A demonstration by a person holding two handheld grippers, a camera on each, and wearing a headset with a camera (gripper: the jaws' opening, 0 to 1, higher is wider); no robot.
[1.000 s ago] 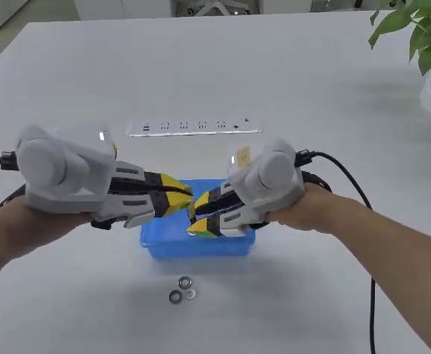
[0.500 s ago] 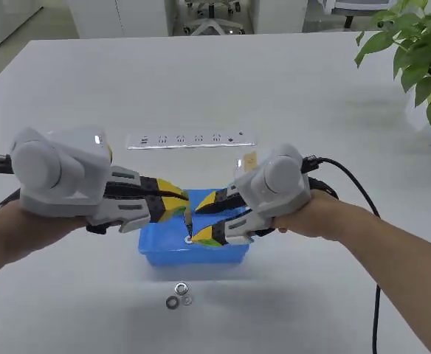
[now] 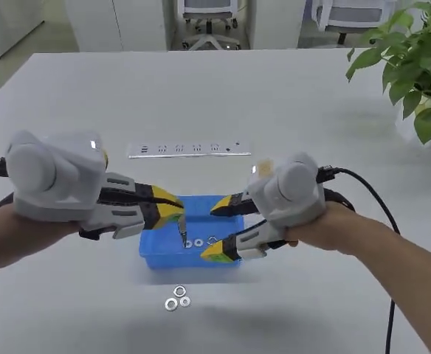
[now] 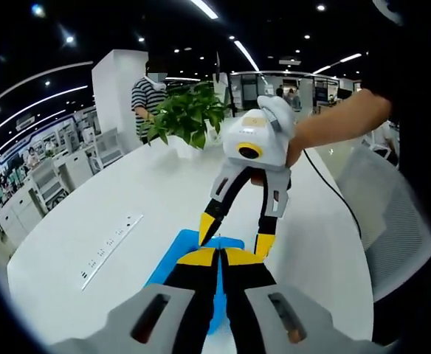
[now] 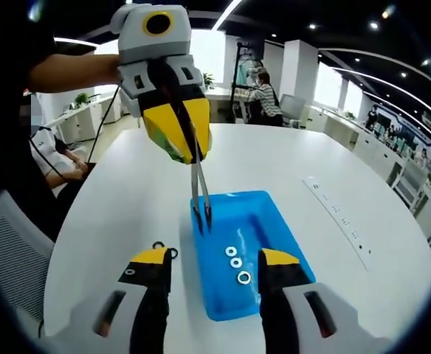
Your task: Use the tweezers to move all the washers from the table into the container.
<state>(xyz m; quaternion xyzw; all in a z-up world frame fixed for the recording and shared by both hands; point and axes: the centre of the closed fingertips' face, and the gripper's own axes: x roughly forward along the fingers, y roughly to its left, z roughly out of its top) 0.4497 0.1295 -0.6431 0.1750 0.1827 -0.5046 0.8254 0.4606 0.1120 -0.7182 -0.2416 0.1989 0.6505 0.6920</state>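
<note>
My left gripper [image 3: 177, 212] is shut on a pair of metal tweezers [image 3: 181, 230] that point down into the blue container [image 3: 153, 255]. Three washers [image 3: 199, 242] lie inside it. Three more washers [image 3: 177, 297] sit on the white table just in front of the container. My right gripper [image 3: 214, 231] is open with nothing between its jaws, over the container's right half. In the right gripper view the tweezers [image 5: 199, 188] hang from the left gripper [image 5: 177, 133] over the container [image 5: 256, 221], with washers [image 5: 235, 263] near the tips.
A white power strip [image 3: 190, 150] lies behind the container. A potted plant [image 3: 415, 66] stands at the table's far right. Office chairs stand past the far edge, and people sit in the background of the right gripper view.
The right gripper has opened and drawn back to the right. The tweezers now show, hanging from the left gripper into the container, and washers show inside it. The head camera has shifted.
</note>
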